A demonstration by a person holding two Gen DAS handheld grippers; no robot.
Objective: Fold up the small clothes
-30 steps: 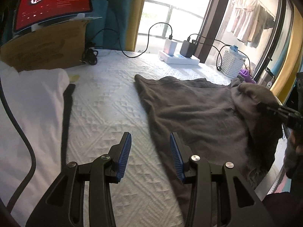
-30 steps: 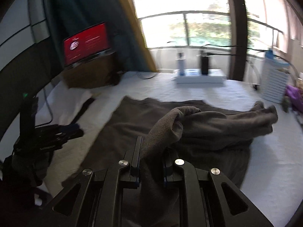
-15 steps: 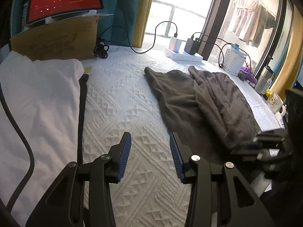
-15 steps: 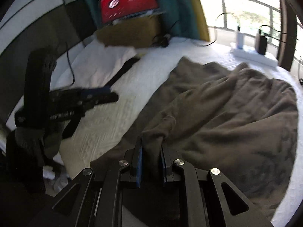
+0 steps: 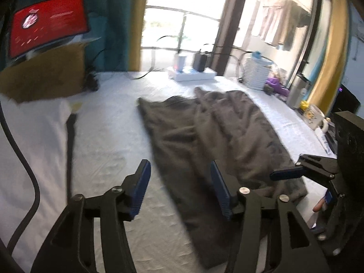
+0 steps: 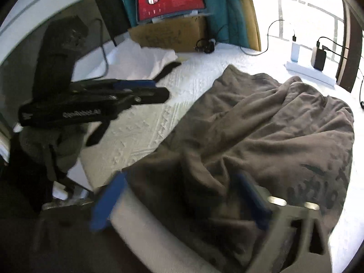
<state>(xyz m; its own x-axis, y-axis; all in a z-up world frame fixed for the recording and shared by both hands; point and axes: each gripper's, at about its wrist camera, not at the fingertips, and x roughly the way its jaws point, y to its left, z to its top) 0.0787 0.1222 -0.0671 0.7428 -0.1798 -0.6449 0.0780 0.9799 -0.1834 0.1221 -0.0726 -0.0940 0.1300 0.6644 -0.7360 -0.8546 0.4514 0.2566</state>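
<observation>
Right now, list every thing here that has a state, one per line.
Grey garment: folded over, rumpled, flat on the bed.
Right claw: just opened, jaws wide, cloth between them unpinched.
Left claw: just opened wider, holding nothing.
Screen: on, showing red.

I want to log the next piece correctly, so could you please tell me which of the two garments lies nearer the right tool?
The grey garment, bunched directly under the right tool; the white garment lies far off by the cardboard box.
</observation>
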